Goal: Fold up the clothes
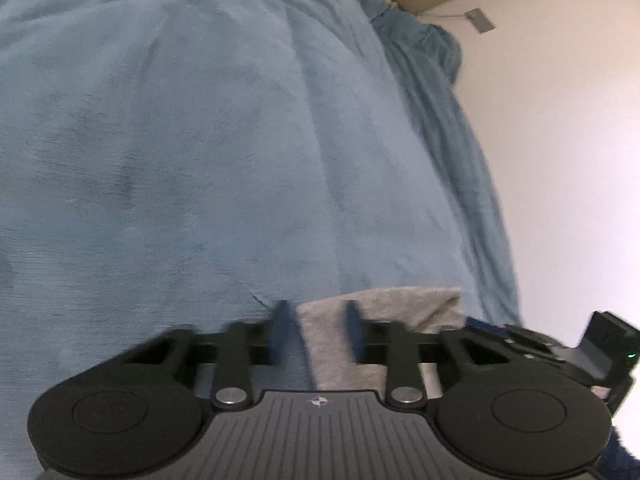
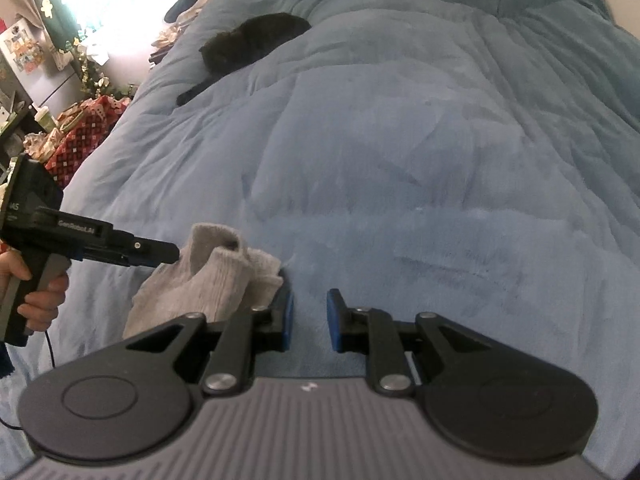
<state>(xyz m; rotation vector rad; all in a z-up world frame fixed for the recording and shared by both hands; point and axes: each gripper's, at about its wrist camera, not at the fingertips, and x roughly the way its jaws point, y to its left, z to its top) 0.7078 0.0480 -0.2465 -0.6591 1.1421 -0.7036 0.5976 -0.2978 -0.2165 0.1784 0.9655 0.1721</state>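
A black cat (image 2: 252, 42) lies at upper left on the wide blue plush blanket (image 2: 400, 152). At lower left, the left gripper (image 2: 176, 254) pinches the grey knitted sock (image 2: 216, 284). The right gripper (image 2: 310, 320) stands slightly spread over bare blanket, holding nothing.

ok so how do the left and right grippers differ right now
The left gripper looks shut on the grey sock; the right gripper stands open with nothing between its jaws. The left meets the sock head on, while the right has it just beside one finger. Both are black with blue pads and hang over the blue blanket.
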